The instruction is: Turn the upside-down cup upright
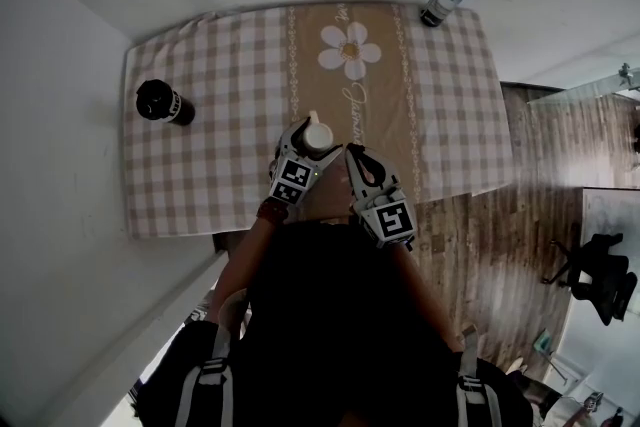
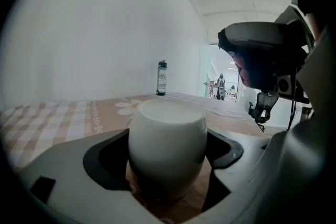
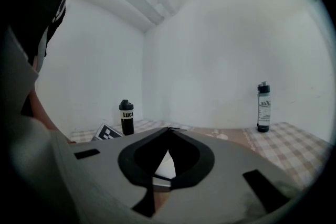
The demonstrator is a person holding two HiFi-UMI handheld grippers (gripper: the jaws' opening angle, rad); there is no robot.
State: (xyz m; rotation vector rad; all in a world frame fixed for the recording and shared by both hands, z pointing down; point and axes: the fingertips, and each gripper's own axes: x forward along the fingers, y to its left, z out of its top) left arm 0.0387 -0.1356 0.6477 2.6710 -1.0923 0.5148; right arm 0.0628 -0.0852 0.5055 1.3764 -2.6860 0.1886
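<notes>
The right gripper [image 1: 355, 157] sits just right of the cup, jaws pressed together and empty. The left gripper [image 1: 300, 155] is the nearer one. Its jaws are spread, and the cup [image 2: 167, 139] stands between them on the table [image 1: 210, 165], base up and long axis vertical, with no clear pinch yet. Judging from this, the coming move is closing on the cup's sides. Beyond the cup is a printed flower [image 1: 350, 50].
</notes>
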